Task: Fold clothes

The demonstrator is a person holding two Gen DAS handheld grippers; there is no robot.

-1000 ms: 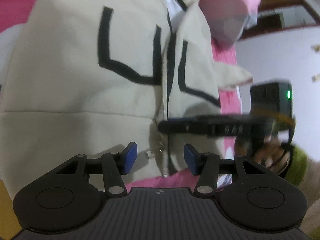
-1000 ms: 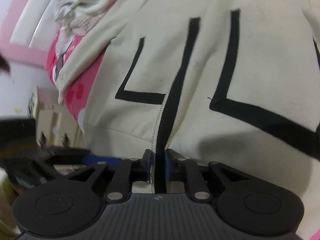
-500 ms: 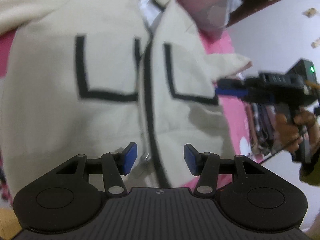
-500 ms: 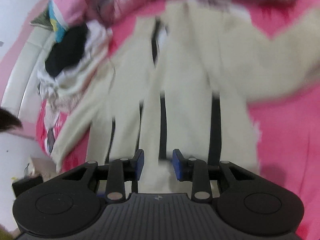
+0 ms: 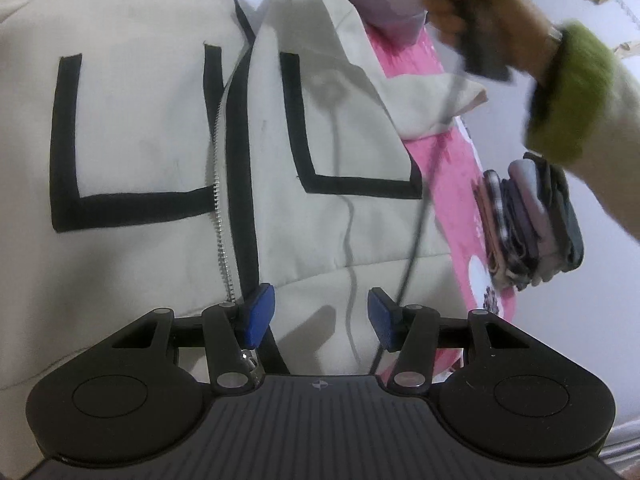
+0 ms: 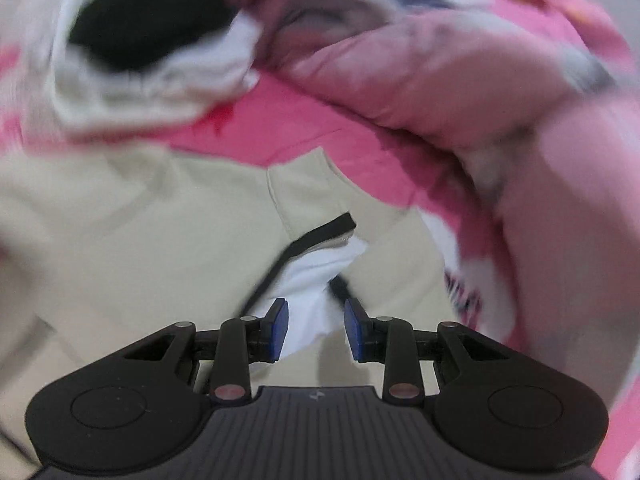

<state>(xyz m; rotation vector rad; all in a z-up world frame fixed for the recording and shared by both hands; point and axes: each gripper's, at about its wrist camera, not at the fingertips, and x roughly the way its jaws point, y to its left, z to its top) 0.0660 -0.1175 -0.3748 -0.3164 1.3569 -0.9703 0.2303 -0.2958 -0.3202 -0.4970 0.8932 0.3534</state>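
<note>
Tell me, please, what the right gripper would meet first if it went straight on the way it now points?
Most likely the white lining at the cream jacket collar, which lies right between and ahead of the open right gripper; blur leaves the depth uncertain.

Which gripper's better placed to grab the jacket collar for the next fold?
Right, probably. The right gripper is open over the cream jacket's collar. The left gripper, open too, sits down at the hem by the zipper.

Dim, soft shadows; R view motion-blurred.
</note>
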